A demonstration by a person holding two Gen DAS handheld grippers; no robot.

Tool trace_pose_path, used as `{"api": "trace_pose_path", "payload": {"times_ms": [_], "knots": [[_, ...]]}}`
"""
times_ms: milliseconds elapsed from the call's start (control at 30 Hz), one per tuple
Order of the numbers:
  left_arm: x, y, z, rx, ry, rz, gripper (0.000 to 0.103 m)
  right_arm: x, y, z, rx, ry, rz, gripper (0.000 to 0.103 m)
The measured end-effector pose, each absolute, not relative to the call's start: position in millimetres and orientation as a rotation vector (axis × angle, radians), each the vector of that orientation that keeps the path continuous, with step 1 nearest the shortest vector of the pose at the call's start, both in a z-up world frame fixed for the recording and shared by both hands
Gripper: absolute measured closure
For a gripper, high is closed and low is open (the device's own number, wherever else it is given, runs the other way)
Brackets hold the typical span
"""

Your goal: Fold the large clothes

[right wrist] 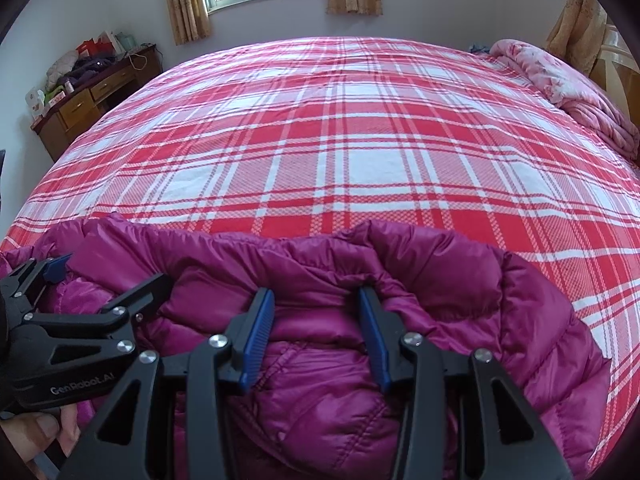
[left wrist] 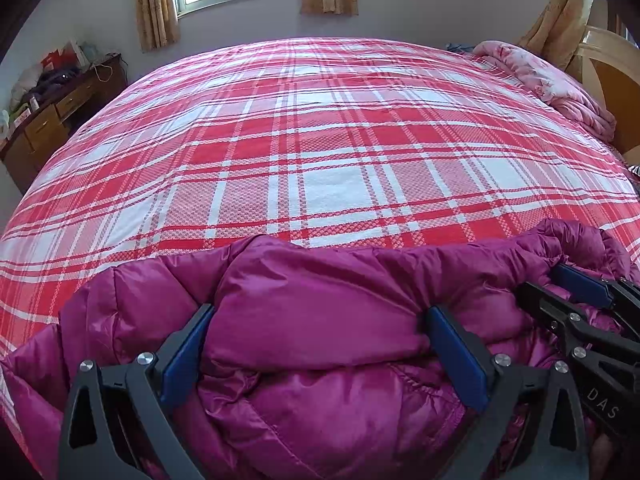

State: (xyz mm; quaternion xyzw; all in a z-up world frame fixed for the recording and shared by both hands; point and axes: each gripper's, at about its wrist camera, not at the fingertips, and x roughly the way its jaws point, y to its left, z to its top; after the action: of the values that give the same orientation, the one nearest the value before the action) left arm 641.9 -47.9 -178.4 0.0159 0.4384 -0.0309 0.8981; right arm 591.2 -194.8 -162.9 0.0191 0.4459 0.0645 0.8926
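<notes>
A puffy magenta down jacket [left wrist: 320, 360] lies bunched at the near edge of the bed, and fills the lower part of the right wrist view too [right wrist: 320, 400]. My left gripper [left wrist: 316, 316] has its blue pads set wide, pressing on a thick padded fold of the jacket. The right gripper [right wrist: 316, 300] is shut on a narrower fold near the jacket's far edge. Each gripper shows in the other's view: the right gripper [left wrist: 540, 280] at the right side, the left gripper [right wrist: 116, 270] at the left side. They sit side by side on the same edge.
The bed [left wrist: 320, 140] has a red and white plaid sheet, flat beyond the jacket. A pink quilt [left wrist: 552, 80] is heaped at the far right by the headboard [left wrist: 612, 80]. A cluttered wooden desk [left wrist: 60, 112] stands far left. A hand [right wrist: 40, 432] holds the left gripper.
</notes>
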Motion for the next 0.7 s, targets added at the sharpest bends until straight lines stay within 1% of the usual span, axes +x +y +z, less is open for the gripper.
{"api": "trace_pose_path", "payload": {"times_ms": [700], "knots": [[643.8,-46.7,-178.8,0.028,0.913,-0.066,0.001,592.6,-192.6,-164.6,0.019,0.932,0.125,0.057]]}}
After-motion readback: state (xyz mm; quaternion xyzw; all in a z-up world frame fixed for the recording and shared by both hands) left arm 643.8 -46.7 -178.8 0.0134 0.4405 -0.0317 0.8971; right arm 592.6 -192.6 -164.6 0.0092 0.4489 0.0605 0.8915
